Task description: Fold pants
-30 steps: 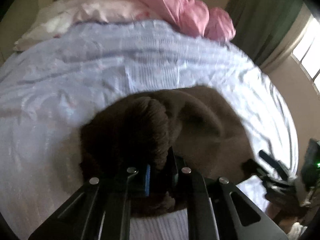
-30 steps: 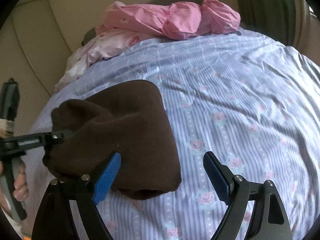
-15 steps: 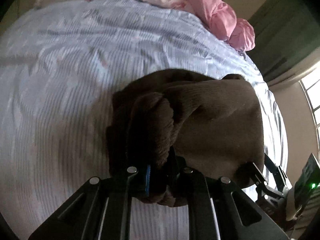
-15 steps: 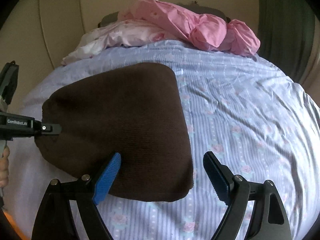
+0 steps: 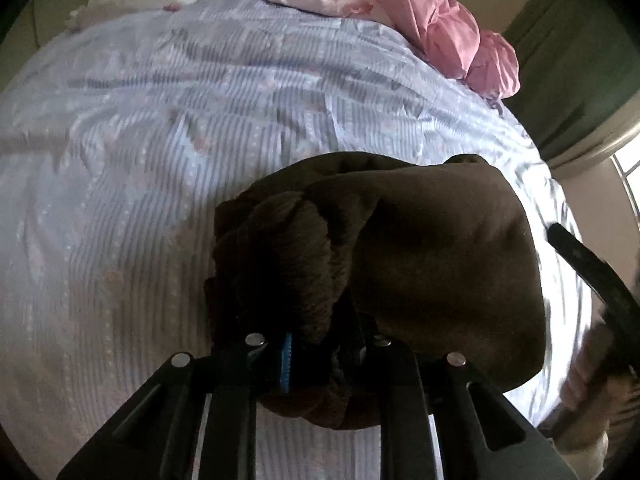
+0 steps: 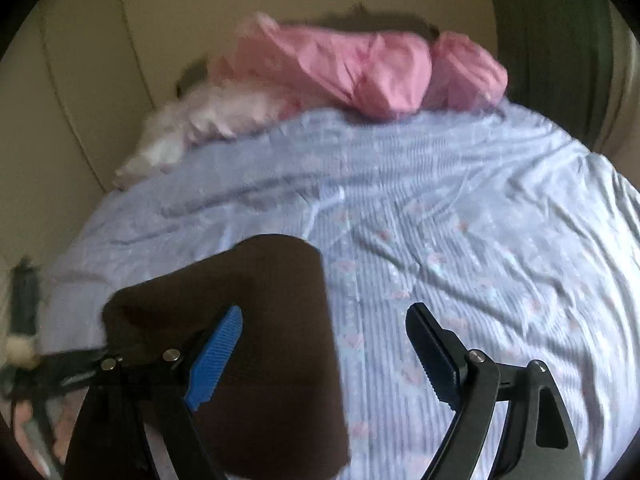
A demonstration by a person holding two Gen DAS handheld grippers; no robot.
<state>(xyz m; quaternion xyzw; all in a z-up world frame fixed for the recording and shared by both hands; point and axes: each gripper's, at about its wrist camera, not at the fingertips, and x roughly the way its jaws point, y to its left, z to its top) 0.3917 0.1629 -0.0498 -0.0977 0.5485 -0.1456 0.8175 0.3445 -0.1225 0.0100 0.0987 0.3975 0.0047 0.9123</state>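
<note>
We've got the pants [image 5: 440,264] bunched into a compact brown bundle near the front edge of the bed [image 5: 160,160], toward its left side as the right camera sees it. Our left gripper [image 5: 320,344] is clamped on a thick wad of the fabric at the bundle's near edge, its blue pad pressed into the cloth. The right gripper [image 6: 324,356] is wide open with nothing between its fingers; its blue finger [image 6: 216,356] hovers over the bundle's right part, the black one over bare sheet.

Looks to us like the late stage: the pants are already folded down small, and we're carrying or settling the last fold. The right-hand side lies flat and neat, but the left end under our clamp is lumpy.

Next move probably calls for lowering that pinched wad flat onto the bed, letting go, then using the free right gripper to press or tuck the edge square. The pink bedding [image 6: 360,64] at the far edge is well clear.
</note>
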